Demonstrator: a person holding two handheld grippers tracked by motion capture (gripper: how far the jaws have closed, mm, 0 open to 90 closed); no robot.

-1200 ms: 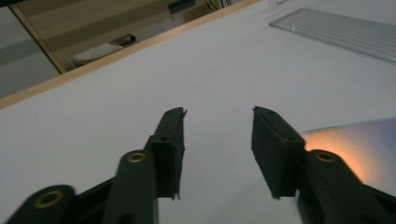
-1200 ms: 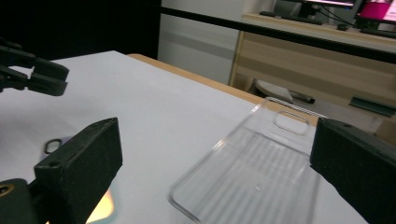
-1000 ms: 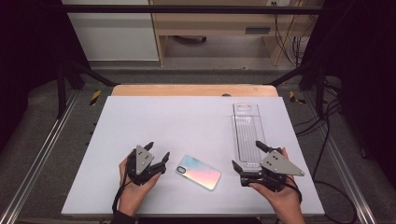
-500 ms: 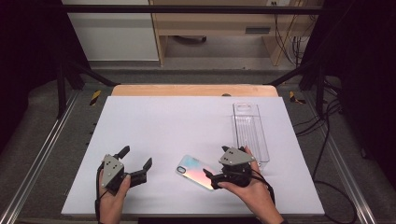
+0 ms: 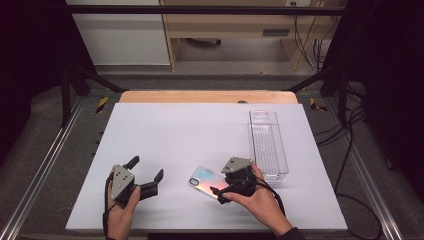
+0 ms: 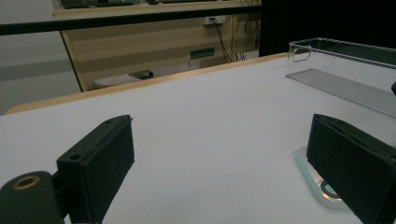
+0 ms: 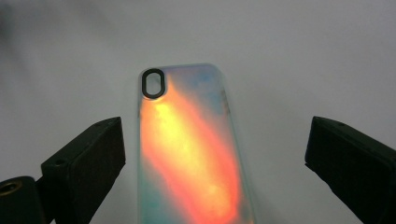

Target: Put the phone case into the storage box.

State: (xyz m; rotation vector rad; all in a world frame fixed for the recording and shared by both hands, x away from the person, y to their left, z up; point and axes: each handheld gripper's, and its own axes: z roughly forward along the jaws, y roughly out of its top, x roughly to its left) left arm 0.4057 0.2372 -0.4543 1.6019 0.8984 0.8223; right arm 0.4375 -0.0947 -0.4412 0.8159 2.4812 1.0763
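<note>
Phone case (image 5: 207,181): one, iridescent, lying flat on the white tabletop (image 5: 190,130) near its front edge. Landmark for the rest is that case. Other things counted: one clear tray (image 5: 268,147), long and narrow, standing behind and to the right of the case, near but apart; two tools, one in each hand.

Right tool (image 5: 219,194) is over the case's near end, its hand just right of the case. In the right gripper view the case (image 7: 189,149) lies between the two black jaws, nearer the left one, with its camera cutout at the far end; gaps show on both sides, so the pads do not press it and the tool is released. Its jaws have just closed a little, with the case between them.

Left tool (image 5: 146,176) sits well left of the case, on the side away from the tray, released and holding nothing; its jaws have just been opening. In the left gripper view a corner of the case (image 6: 310,171) peeks out beside the right jaw, and the tray (image 6: 345,63) lies beyond.
</note>
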